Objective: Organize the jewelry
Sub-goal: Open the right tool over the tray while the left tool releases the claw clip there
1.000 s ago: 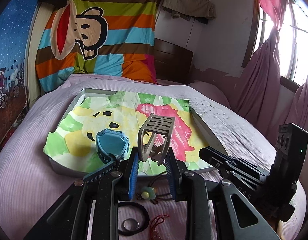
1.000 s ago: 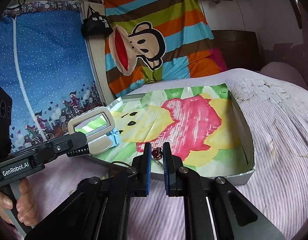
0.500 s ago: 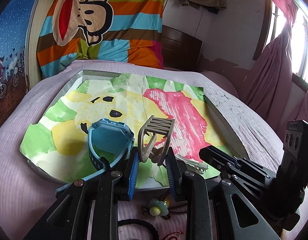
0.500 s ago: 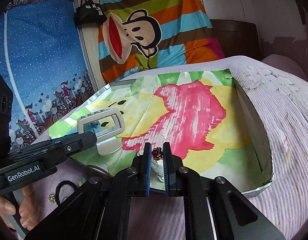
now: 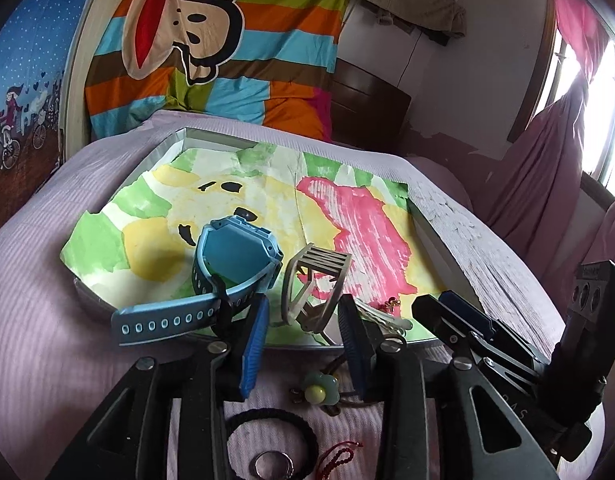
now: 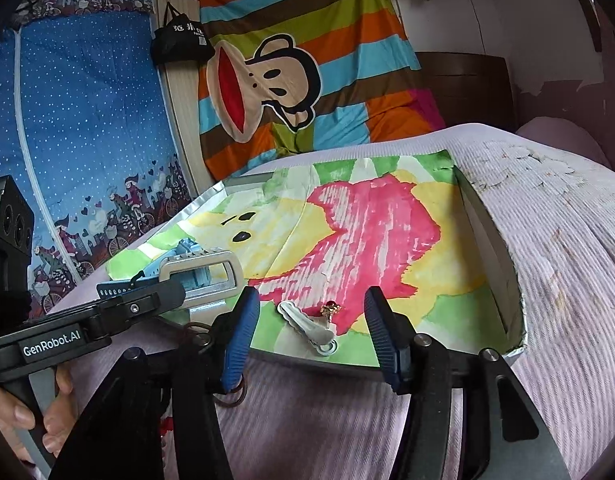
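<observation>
Lilac ribbed bedspread underneath everything, with a striped monkey-print quilt propped behind. On the bedspread, a shallow silver-walled tray lined with paper painted green, yellow and pink.

Inside the tray, near its front edge:
- chunky blue plastic watch, with the strap end hanging over the near rim
- beige slatted claw hair clip, standing just beside the watch
- flat white snap hair clip
- tiny red-and-gold earring, close beside the white clip

Left gripper: blue-padded fingers parted either side of the beige claw clip and not pressing on it, as far as can be told; clip seemingly resting on the paper.

Right gripper: fingers spread wide and holding nothing, poised just above the white clip and the earring.

Step in hand, by the look of it: setting pieces down in the tray, both deliveries about done.

Outside the tray, on the bedspread under the left gripper:
- pale green flower hair tie
- black elastic hair band
- silver ring
- red beaded cord

Task roughly half done, judged from that split.

Next move: back both grippers clear of the rim without catching the watch strap, drop to the bedspread, then pinch narrowly. Ring and cord likely fiddly, lying low against soft fabric.
</observation>
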`<state>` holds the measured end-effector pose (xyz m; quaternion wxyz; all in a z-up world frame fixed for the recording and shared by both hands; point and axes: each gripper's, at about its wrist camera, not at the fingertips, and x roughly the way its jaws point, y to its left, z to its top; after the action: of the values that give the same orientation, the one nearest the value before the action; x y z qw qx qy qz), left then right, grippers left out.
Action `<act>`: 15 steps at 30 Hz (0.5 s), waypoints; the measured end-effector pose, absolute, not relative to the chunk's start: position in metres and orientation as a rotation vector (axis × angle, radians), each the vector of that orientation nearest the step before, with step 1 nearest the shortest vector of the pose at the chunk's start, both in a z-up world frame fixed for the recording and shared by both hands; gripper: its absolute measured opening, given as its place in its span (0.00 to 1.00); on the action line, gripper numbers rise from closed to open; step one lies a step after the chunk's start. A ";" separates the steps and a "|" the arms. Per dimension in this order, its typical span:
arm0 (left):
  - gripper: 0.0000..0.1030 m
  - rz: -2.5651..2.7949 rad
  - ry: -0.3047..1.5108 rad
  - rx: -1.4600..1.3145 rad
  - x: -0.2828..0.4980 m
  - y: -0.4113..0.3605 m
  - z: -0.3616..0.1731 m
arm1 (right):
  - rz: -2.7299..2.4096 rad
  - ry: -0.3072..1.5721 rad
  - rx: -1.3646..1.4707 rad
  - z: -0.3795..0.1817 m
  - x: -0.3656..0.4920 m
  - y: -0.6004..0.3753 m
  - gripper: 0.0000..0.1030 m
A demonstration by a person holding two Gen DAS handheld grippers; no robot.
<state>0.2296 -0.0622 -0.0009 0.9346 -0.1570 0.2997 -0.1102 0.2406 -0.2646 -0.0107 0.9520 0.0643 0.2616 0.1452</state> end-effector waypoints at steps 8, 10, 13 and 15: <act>0.67 -0.201 0.556 -0.335 0.203 -0.054 0.010 | 0.268 0.447 0.148 0.001 0.213 -0.276 0.72; 0.82 -0.166 0.536 -0.336 0.193 -0.051 0.012 | 0.281 0.441 0.159 0.003 0.207 -0.278 0.81; 0.93 -0.123 0.523 -0.352 0.182 -0.040 0.013 | 0.276 0.426 0.149 0.006 0.199 -0.280 0.90; 0.95 -0.100 0.526 -0.363 0.178 -0.033 0.012 | 0.280 0.414 0.158 0.009 0.193 -0.282 0.91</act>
<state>0.1778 -0.0328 0.0117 0.9482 -0.1784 0.2583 -0.0493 0.1931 -0.2822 0.0091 0.9658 0.0781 0.2048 0.1382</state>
